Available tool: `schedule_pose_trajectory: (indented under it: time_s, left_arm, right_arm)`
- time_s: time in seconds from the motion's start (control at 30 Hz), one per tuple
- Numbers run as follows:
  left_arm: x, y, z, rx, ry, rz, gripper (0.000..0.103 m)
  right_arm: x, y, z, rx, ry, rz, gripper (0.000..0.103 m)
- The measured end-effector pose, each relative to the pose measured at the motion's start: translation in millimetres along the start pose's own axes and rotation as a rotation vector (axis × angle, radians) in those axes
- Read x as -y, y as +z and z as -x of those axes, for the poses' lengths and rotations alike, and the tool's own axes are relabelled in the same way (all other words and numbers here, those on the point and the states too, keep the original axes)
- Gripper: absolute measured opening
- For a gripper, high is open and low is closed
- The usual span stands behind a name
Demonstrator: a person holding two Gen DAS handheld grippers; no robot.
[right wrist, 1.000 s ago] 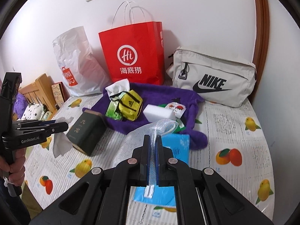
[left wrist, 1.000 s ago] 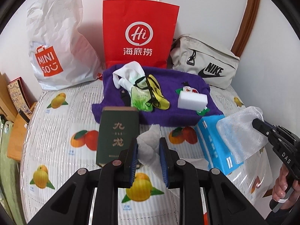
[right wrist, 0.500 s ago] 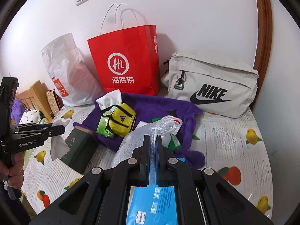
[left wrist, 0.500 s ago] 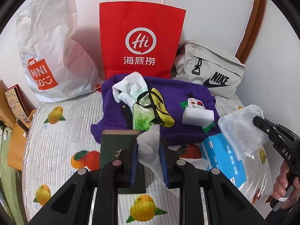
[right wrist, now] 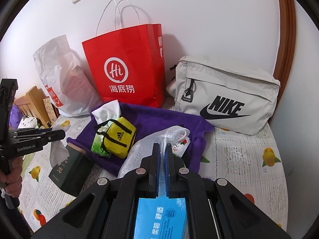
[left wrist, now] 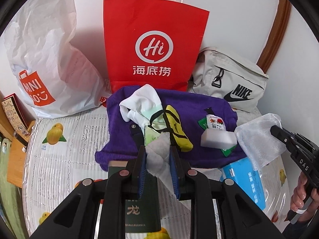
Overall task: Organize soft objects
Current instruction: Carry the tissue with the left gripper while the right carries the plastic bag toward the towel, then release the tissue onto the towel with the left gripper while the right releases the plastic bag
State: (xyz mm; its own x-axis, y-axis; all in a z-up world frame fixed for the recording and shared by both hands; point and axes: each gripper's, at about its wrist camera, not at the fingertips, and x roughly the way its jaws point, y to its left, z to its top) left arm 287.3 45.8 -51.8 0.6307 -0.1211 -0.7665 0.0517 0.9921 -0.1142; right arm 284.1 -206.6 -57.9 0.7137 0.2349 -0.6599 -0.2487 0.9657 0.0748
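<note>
My left gripper (left wrist: 157,149) is shut on a white tissue (left wrist: 157,159) and holds it above the green box (left wrist: 139,205). It shows at the left of the right wrist view (right wrist: 59,134) with the tissue (right wrist: 57,153) hanging down. My right gripper (right wrist: 163,149) is shut on a clear bubble-wrap bag (right wrist: 161,137) above the blue tissue pack (right wrist: 161,217). In the left wrist view the right gripper (left wrist: 276,130) holds the bag (left wrist: 259,141) at the right. A purple towel (left wrist: 179,107) carries a white sock (left wrist: 141,103), a yellow pouch (left wrist: 177,131), a green packet (left wrist: 152,137) and a white sponge (left wrist: 217,138).
A red paper bag (left wrist: 153,45), a white Miniso bag (left wrist: 45,59) and a grey Nike bag (left wrist: 229,81) stand along the back wall. A small sachet (left wrist: 214,122) lies on the towel. A fruit-print cloth (left wrist: 59,131) covers the table. Wooden furniture (left wrist: 14,123) is at the left.
Both grippers have moved forward toward the purple towel, carrying the tissue and the bubble-wrap bag. The green box and blue pack now sit under the grippers.
</note>
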Motion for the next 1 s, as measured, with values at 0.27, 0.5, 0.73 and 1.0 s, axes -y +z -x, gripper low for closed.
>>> schedule_pose_trajectory:
  time_s: [0.27, 0.5, 0.73, 1.0]
  left_arm:
    - [-11, 14, -17, -0.007, 0.027, 0.009, 0.021]
    - [-19, 27, -38, -0.022, 0.045, 0.017, 0.021]
    - [-24, 38, -63, -0.042, 0.059, 0.032, 0.021]
    - [-34, 46, -91, -0.081, 0.078, 0.042, 0.021]
  right_arm:
    - [4, 14, -21, -0.001, 0.005, -0.003, 0.005]
    - [7, 24, -43, -0.013, 0.005, -0.004, 0.005]
    - [12, 33, -69, -0.041, 0.01, -0.008, 0.005]
    - [23, 36, -101, -0.089, 0.015, -0.042, 0.005]
